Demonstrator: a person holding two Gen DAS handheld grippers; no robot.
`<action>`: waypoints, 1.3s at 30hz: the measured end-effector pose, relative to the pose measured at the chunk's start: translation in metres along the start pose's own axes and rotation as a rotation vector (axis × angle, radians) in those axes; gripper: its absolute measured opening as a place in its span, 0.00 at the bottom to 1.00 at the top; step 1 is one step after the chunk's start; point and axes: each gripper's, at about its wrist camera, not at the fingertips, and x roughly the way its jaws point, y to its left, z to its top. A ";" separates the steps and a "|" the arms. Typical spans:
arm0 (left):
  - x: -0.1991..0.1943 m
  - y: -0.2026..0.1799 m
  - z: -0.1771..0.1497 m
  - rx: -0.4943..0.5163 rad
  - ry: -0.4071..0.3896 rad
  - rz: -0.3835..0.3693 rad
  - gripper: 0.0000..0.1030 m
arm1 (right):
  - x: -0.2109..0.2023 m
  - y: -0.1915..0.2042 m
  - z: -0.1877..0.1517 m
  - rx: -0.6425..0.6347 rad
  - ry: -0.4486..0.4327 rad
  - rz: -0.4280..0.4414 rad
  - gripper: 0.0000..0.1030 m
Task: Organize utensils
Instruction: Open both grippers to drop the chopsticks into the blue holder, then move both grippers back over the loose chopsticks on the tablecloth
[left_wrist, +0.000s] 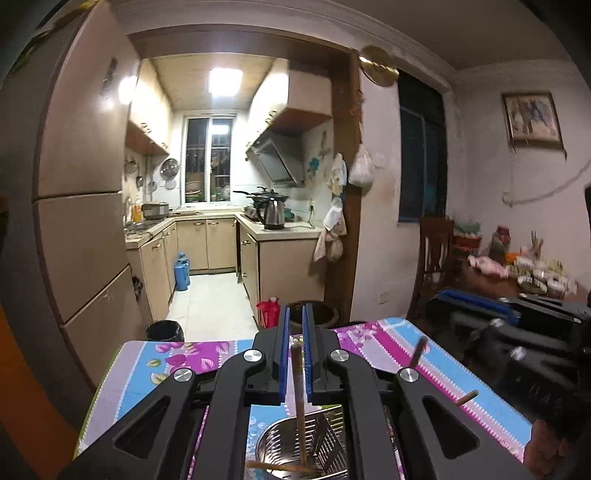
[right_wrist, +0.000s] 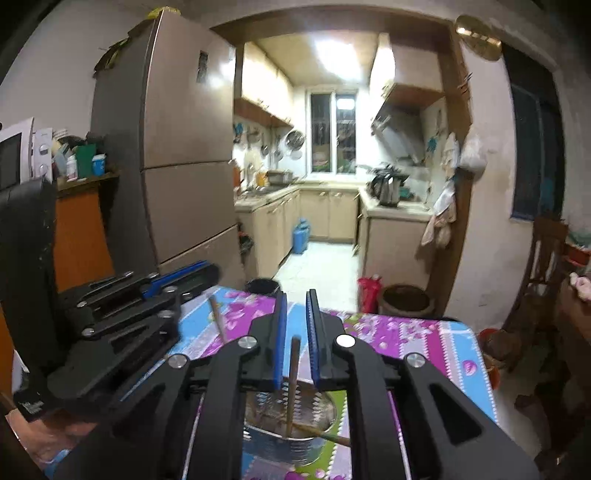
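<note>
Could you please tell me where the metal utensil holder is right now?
The metal utensil holder stands on the flowered tablecloth, low in both wrist views just under the grippers, with brown chopsticks standing in it.

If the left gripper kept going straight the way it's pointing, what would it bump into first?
Probably nothing close. The left gripper holds a brown wooden chopstick over the perforated steel utensil holder and points across the flowery tablecloth, toward the dark round bin beyond; depth is unclear.
</note>
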 end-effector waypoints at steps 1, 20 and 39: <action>-0.008 0.003 0.003 -0.008 -0.014 0.000 0.08 | -0.008 -0.003 0.004 0.003 -0.019 -0.003 0.10; -0.289 -0.018 -0.201 -0.092 0.120 -0.012 0.53 | -0.197 0.052 -0.271 -0.031 0.376 0.001 0.24; -0.312 -0.017 -0.267 -0.083 0.173 -0.029 0.53 | -0.196 0.116 -0.329 -0.028 0.335 -0.158 0.18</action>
